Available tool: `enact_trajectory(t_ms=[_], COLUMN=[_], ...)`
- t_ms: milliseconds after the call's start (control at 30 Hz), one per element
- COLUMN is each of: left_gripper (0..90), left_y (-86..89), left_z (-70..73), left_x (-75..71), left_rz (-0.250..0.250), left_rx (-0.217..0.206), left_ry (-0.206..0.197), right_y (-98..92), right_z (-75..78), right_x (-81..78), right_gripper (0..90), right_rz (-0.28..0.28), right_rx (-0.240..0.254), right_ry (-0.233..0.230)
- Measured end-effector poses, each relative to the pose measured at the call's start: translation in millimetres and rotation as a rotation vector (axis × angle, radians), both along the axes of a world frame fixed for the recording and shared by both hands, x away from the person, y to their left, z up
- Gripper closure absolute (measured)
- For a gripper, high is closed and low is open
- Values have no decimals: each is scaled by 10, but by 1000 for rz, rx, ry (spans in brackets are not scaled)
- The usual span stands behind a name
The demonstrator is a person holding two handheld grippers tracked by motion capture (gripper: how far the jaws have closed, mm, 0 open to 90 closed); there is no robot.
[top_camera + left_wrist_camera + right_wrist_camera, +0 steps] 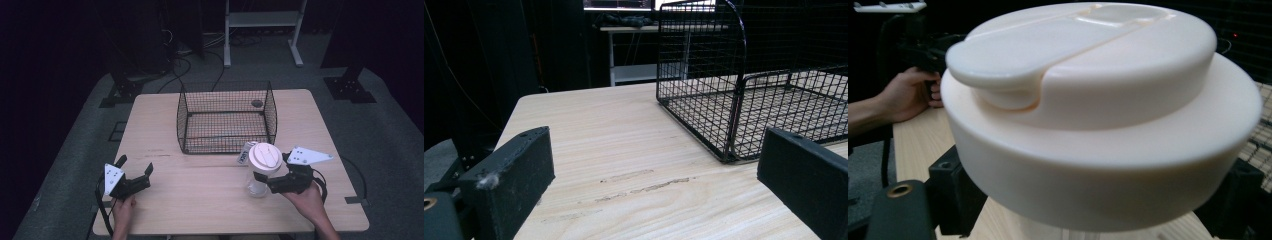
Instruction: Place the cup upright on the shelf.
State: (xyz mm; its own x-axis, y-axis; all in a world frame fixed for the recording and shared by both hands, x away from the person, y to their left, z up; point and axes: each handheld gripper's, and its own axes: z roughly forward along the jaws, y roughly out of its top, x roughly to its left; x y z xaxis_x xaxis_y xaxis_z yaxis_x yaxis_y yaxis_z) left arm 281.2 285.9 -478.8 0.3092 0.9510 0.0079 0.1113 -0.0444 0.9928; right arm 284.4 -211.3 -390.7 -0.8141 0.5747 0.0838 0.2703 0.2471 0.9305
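Note:
A clear bottle (257, 186) with a wide white flip lid (265, 156) stands upright near the table's front right. My right gripper (264, 182) is shut on the bottle just under the lid, coming in from the right. In the right gripper view the lid (1098, 110) looms close, and black jaws flank the bottle's neck on both sides. My left gripper (135, 165) rests at the table's front left, open, with bare wood between its jaws (654, 185). It points toward the basket.
A black wire basket (225, 145) stands at the middle back of the wooden table (200, 200), its near corner (734, 100) close ahead of the left gripper. A small white labelled thing (243, 154) shows between the lid and the basket. A white shelf frame (262, 20) stands beyond.

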Motion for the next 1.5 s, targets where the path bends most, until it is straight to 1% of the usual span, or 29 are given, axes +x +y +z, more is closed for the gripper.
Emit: enact_trajectory(t_ms=[33, 67, 100, 133, 233, 267, 300, 367, 500, 600, 733, 767, 800, 833, 867, 900, 933, 967, 1000, 1067, 1167, 1200, 1233, 1267, 1333, 1367, 1400, 1433, 1500], left_gripper=[9, 9, 9, 9, 9, 9, 9, 9, 9, 9, 9, 9, 9, 9, 9, 9, 9, 9, 9, 9, 9, 9, 9, 9, 9, 9, 9, 9, 9], left_y=[1, 2, 2, 1, 1, 1, 2, 7, 5, 6, 8, 7, 7, 7, 8, 9, 10, 12, 12, 10, 11, 11, 11, 11, 10, 9, 9, 10, 9], left_z=[0, 0, 0, 0, 0, 0, 0, 0, 0, 0, 0, 0, 0, 0, 0, 0, 0, 0, 0, 0, 0, 0, 0, 0, 0, 0, 0, 0, 0], left_x=[0, 0, 0, 0, 2, 2, 3, 2, 2, 2, 3, 4, 5, 5, 4, 4, 4, 5, 5, 5, 4, 5, 5, 5, 5, 5, 5, 5, 6], left_rz=[0, 0, 0, 0, -1, -1, -1, -2, -2, -2, -3, -3, -3, -3, -3, -3, -4, -3, -3, -4, -3, -4, -4, -3, -4, -3, -3, -4, -4], left_rx=[0, 0, 0, -1, 1, 1, 0, -4, -1, -1, -6, -5, -6, -6, -6, -8, -8, -9, -9, -8, -7, -8, -8, -8, -7, -6, -6, -6, -6], left_ry=[0, 0, 0, -1, 0, 0, 0, 1, 1, 2, 1, 1, 0, 1, 0, -1, 0, 1, 1, 0, 1, 0, 0, 0, 0, -1, -1, 0, -1], right_y=[24, 24, 39, 39, 71, 71, 99, 113, 171, 232, 268, 301, 301, 326, 326, 353, 353, 380, 380, 404, 440, 470, 470, 490, 497, 516, 516, 535, 543], right_z=[74, 74, 127, 127, 234, 234, 285, 310, 414, 514, 584, 634, 634, 674, 674, 721, 721, 770, 770, 822, 878, 922, 922, 957, 970, 1013, 1013, 1050, 1065], right_x=[26, 26, 54, 54, 120, 120, 156, 177, 276, 379, 445, 500, 500, 549, 549, 602, 602, 650, 650, 705, 765, 818, 818, 865, 884, 939, 939, 988, 1009], right_gripper=[151, 151, 151, 151, 151, 151, 151, 151, 151, 151, 151, 151, 151, 151, 151, 151, 151, 150, 150, 151, 151, 151, 151, 151, 151, 151, 151, 150, 151], right_rz=[15, 15, 26, 26, 53, 53, 67, 73, 92, 104, 114, 123, 123, 128, 128, 133, 133, 134, 134, 143, 143, 143, 143, 141, 142, 142, 142, 138, 139], right_rx=[-7, -7, -8, -8, 4, 4, 3, 2, 2, -10, -5, -9, -9, -10, -10, -9, -9, -3, -3, 2, -2, -8, -8, -8, -6, -3, -3, -2, -1], right_ry=[-9, -9, -13, -13, -9, -9, -11, -14, -14, -20, -24, -26, -26, -25, -25, -29, -29, -30, -30, -35, -46, -48, -48, -55, -57, -61, -61, -67, -68])
